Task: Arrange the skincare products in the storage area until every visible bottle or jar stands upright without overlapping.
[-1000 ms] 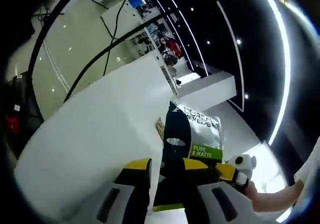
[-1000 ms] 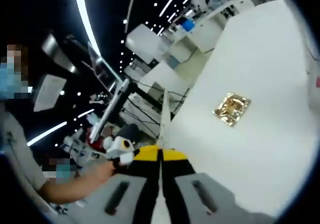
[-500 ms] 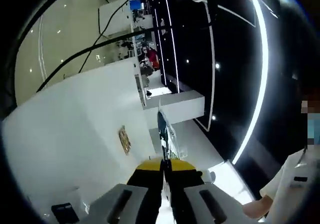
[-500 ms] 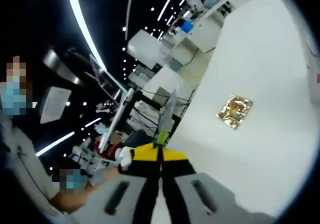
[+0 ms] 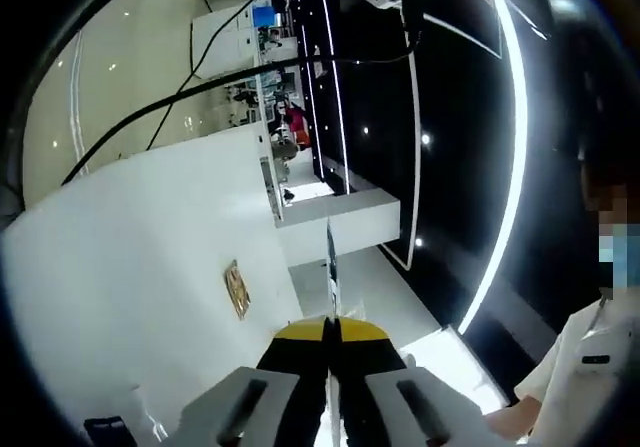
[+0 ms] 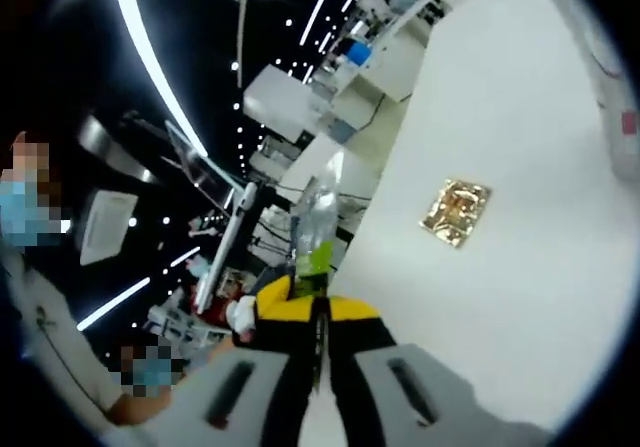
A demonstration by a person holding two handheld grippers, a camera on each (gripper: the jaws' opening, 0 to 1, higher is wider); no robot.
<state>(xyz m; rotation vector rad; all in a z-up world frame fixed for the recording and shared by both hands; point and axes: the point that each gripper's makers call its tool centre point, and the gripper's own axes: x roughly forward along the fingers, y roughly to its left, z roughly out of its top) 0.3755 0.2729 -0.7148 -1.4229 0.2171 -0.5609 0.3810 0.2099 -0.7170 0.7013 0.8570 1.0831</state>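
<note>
Both claws are up off the desk (image 5: 130, 267), and each is clenched on the same flat sachet. In the left gripper view my left claw (image 5: 331, 329) pinches the sachet (image 5: 331, 267) edge-on, a thin sliver rising from between the jaws. In the right gripper view my right claw (image 6: 318, 312) grips it too, its green-and-silver side showing just above the yellow tips — the left claw sits touching mine there, at the left.

Down on the desk lies a gold packet (image 6: 455, 210), flat, well apart from what I hold.

My call: this is a two-claw handover or straightening, mid-air. To do it well I want only one claw bearing the load before the other lets go — otherwise the thin pack twists or slips. Then lower it bottom edge first, beside the gold packet, not over it. It's floppy, so standing it up will be the hard part.
</note>
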